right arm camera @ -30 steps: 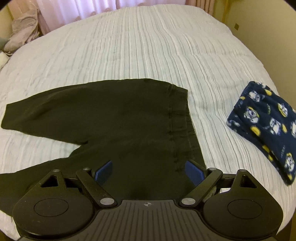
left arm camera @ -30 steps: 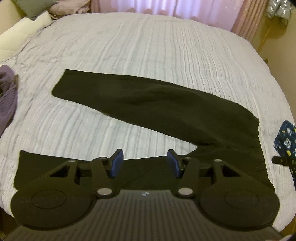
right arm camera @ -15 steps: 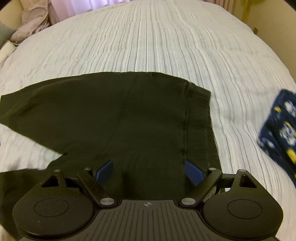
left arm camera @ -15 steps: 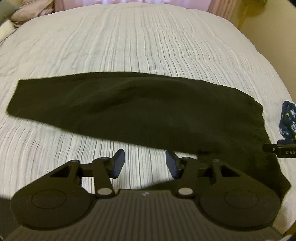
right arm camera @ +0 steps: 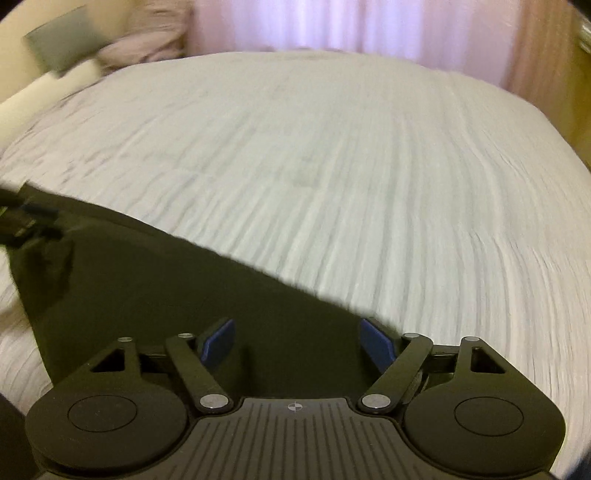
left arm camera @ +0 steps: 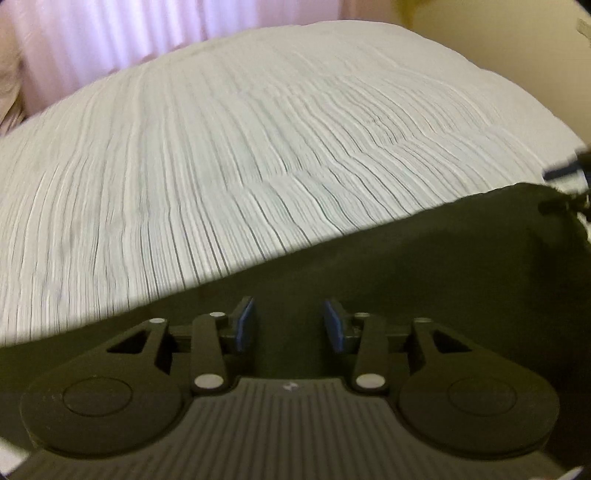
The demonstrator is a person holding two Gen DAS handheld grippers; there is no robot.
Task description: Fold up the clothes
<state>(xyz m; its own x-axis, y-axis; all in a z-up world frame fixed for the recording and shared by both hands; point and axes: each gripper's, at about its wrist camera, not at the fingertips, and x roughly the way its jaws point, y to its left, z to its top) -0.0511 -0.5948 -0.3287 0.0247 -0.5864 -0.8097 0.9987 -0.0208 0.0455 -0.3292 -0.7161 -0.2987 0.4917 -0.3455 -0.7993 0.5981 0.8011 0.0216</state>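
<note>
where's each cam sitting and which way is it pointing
Left wrist: on the left hand-held gripper, aimed down over the black garment and white bedspread; own open fingers show.
Right wrist: on the right hand-held gripper, same downward aim; open fingers show.
Shared: garment, bedspread, pink curtains.

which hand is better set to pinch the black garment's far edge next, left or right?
Probably right: the right tongs have one pad at the black garment's far edge. The left tongs sit further inside the cloth. Both open; blurred.
</note>
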